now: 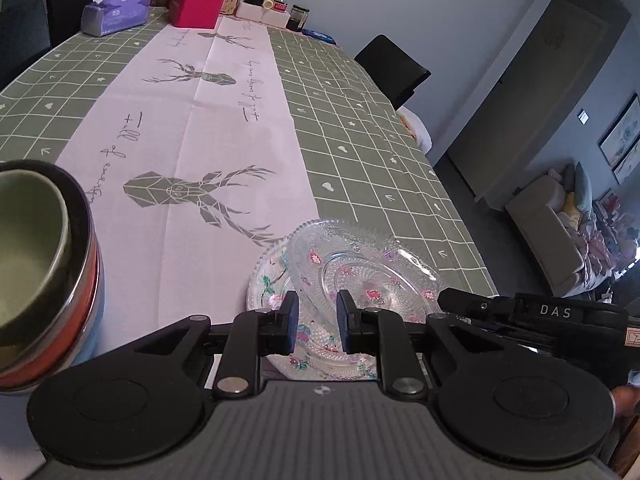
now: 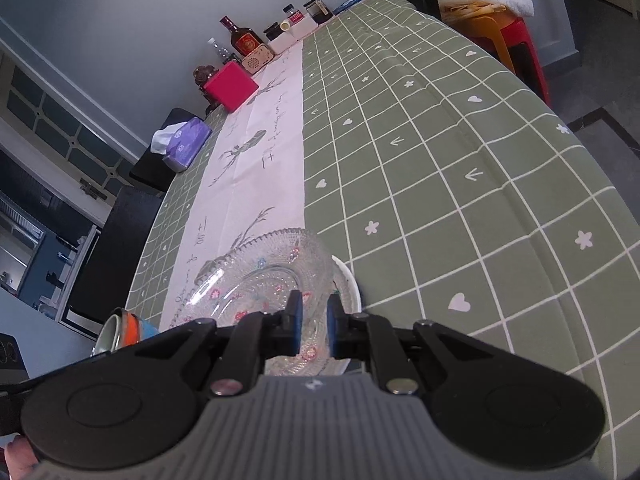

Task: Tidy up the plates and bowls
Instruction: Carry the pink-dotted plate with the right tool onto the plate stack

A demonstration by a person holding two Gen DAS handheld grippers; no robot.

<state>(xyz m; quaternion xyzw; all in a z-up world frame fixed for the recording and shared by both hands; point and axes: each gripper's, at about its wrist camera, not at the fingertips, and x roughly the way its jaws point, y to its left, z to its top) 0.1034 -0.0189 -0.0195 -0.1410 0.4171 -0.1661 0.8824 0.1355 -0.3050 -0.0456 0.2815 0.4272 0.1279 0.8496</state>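
Gripping the near rim of a tilted clear glass plate [image 1: 360, 264], the right gripper [image 2: 311, 322] has its fingers nearly closed on it. The left gripper [image 1: 317, 320] clamps narrowly on the same plate, above a flowered plate [image 1: 267, 288] on the surface [image 1: 360, 128]. Stacked bowls [image 1: 44, 264] sit left of the left fingers.

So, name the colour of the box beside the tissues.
Bright pink box, clearest in the left wrist view.

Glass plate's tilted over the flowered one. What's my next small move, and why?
Probably lower the right hand-held gripper until the glass plate lies flat on the flowered plate: it hangs tilted by its rim, directly above that plate, so release now would likely drop it.
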